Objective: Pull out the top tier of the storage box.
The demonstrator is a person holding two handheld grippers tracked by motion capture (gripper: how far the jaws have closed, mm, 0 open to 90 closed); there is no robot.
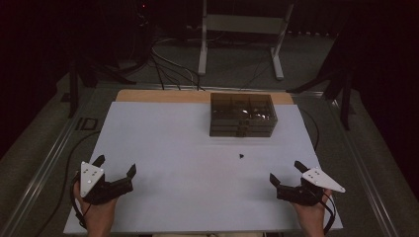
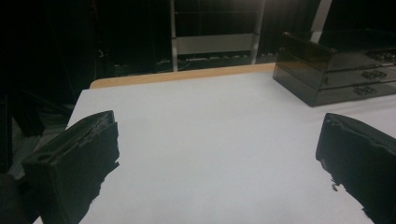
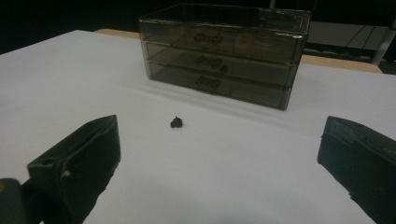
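Both tongs rest wide apart with nothing between them: the left gripper near the table's near-left corner, the right gripper near its near-right corner. A small dark object lies on the white top ahead of the right gripper, just in front of the smoky three-drawer box standing by the far edge.

table sheet: plain white, no pattern
table edge: light wood, tan
drawer box: smoky brown-grey, see-through, with dark ornate handles on the three drawers
small object: black, too small to tell any pattern
left gripper: black jaws, light grey plate with small dark dots
right gripper: black jaws, same light grey plate
floor: dull grey-green
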